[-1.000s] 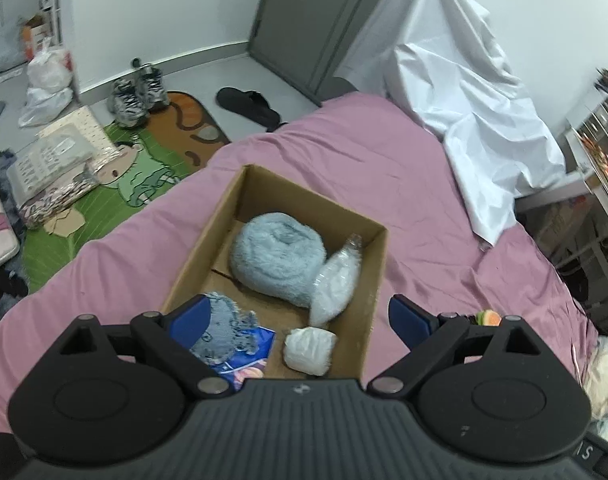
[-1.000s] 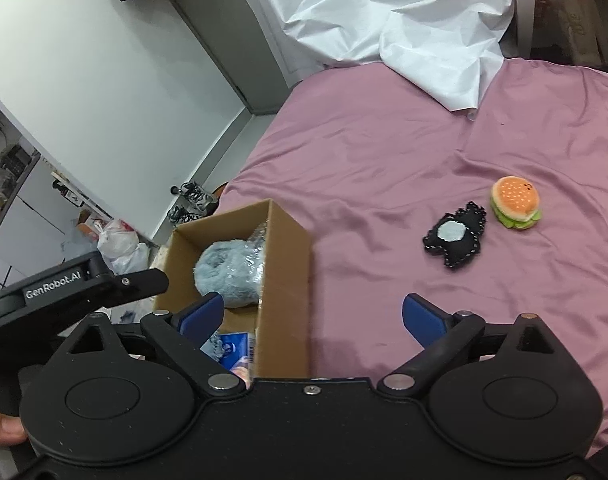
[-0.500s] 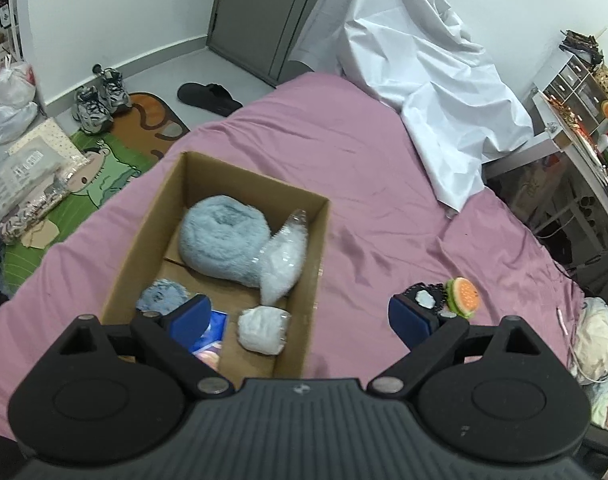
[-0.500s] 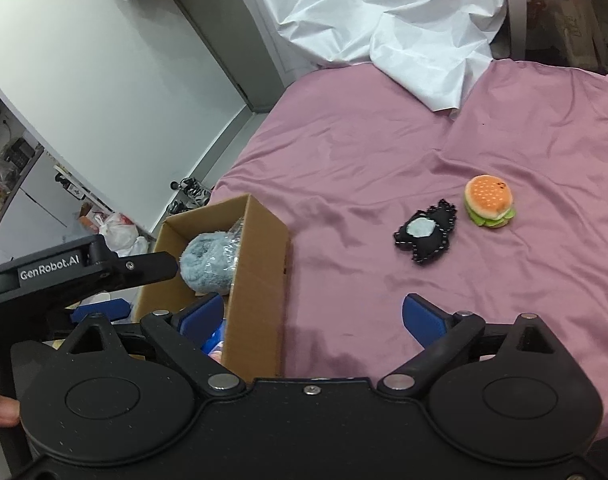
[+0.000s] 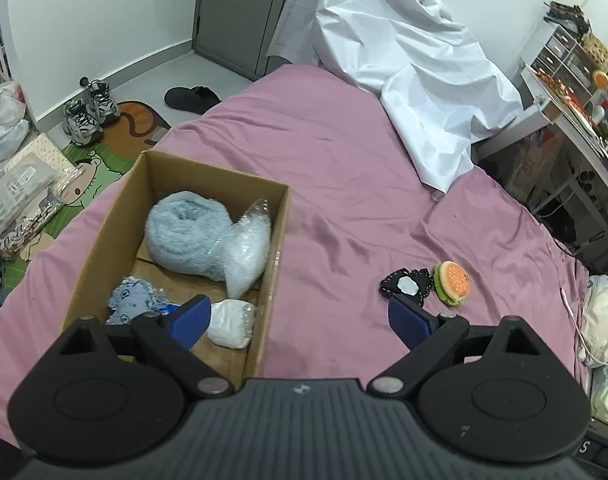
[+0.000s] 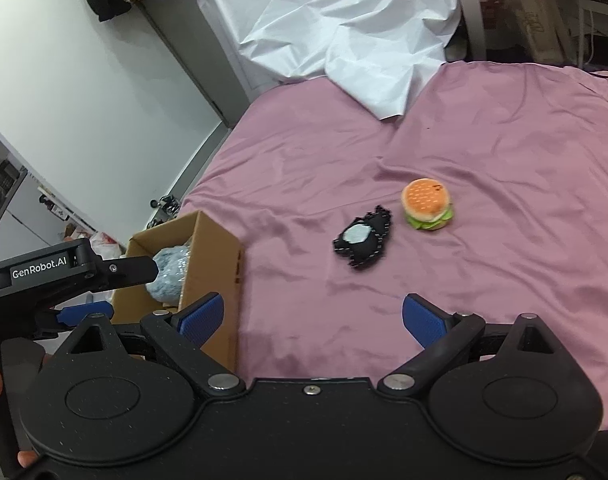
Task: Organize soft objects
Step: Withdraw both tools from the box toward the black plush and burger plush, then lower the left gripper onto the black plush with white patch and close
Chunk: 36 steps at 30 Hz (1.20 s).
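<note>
Pink bedsheet (image 6: 484, 152) all around, cardboard box (image 5: 281, 216) partly filled, and both the left gripper (image 5: 299, 316) and right gripper (image 6: 312, 316) hover spread wide, holding nothing. Black plush (image 6: 362, 242) and burger plush (image 6: 427, 204) lie just beside each other, well clear of the box. Risk: a sloppy pinch snags sheet or both toys.

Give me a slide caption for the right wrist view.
Open right hand-held gripper faces burger plush and black plush on the bed.

Right claw (image 6: 312, 320) gapes above bedsheet (image 6: 504, 260), probably nearing black plush (image 6: 362, 242).
</note>
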Each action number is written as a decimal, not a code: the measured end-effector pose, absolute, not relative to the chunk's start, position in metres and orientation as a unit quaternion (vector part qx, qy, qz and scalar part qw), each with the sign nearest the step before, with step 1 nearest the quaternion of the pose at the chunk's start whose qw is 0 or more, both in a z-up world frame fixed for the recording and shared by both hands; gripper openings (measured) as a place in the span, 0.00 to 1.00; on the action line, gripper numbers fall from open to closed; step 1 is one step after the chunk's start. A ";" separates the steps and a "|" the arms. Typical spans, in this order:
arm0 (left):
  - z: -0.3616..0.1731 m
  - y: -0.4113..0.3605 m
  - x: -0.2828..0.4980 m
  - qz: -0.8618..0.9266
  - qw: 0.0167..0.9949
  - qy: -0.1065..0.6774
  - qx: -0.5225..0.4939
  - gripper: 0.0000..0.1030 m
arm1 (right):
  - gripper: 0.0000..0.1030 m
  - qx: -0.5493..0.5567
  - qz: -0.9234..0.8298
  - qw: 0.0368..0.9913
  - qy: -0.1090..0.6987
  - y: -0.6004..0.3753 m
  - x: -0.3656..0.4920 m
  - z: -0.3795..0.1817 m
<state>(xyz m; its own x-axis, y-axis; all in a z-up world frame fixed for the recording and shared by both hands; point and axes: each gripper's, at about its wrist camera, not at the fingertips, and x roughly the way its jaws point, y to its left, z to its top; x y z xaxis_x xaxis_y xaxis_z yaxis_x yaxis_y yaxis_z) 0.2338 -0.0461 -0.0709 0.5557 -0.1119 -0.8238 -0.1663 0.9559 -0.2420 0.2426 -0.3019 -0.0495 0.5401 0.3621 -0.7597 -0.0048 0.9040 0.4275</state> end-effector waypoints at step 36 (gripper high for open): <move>-0.124 -0.146 0.290 -0.004 0.852 0.501 -0.152 0.92 | 1.00 0.227 0.049 0.850 0.473 -0.392 0.273 -0.091</move>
<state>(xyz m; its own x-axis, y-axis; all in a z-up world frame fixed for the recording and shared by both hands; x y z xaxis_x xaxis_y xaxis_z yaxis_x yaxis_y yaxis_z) 0.2896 -0.1464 -0.1237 0.4982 -0.1597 -0.8523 -0.1445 0.9539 -0.2632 0.2731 -0.3923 -0.0913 0.5485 0.2971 -0.7816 0.1313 0.8925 0.4314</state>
